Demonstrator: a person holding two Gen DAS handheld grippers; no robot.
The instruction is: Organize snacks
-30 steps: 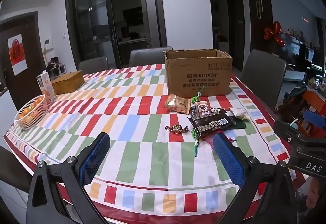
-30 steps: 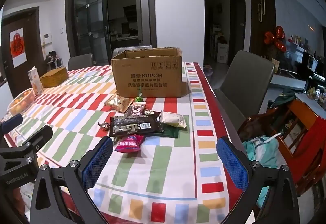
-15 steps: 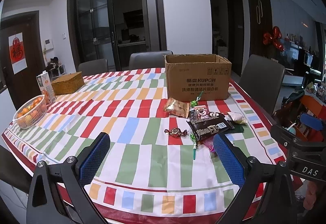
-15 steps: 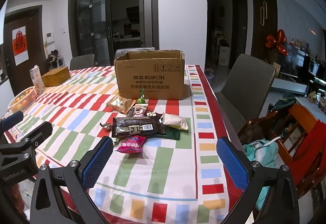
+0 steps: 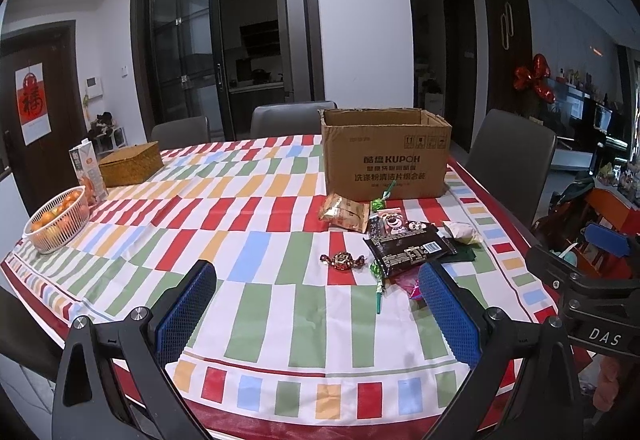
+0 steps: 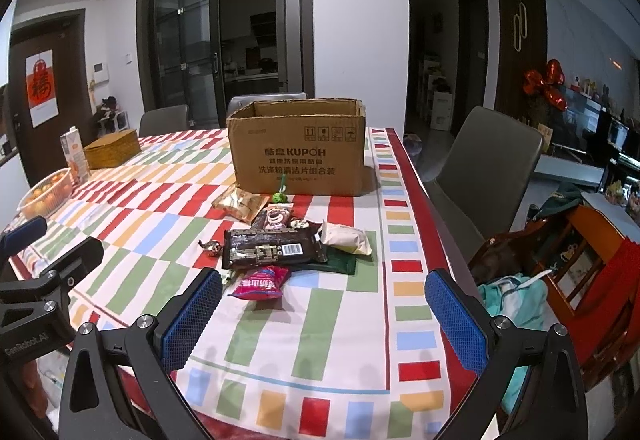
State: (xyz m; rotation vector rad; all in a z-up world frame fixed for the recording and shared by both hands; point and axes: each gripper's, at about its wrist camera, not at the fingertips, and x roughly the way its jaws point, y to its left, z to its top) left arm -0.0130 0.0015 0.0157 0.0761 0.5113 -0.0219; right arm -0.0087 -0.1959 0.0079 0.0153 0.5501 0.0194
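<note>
Chocolate packet (image 6: 274, 249) lengthwise left-right.

The desk (image 6: 336, 324) wears a white cloth patterned with red, green, blue and orange bars inside a red border. The cardboard box (image 6: 298, 146) is plain brown with dark print; before it lie a black-brown wrapper (image 6: 272, 249), a pink packet (image 6: 262, 282) and a golden pouch (image 6: 240, 203). Both tools carry blue mesh-textured pads (image 6: 192, 324) on black frames.

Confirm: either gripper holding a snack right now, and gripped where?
Nothing is held. The left gripper and right gripper are both open and empty above the table's near edge; the snacks lie untouched before the cardboard box.
</note>
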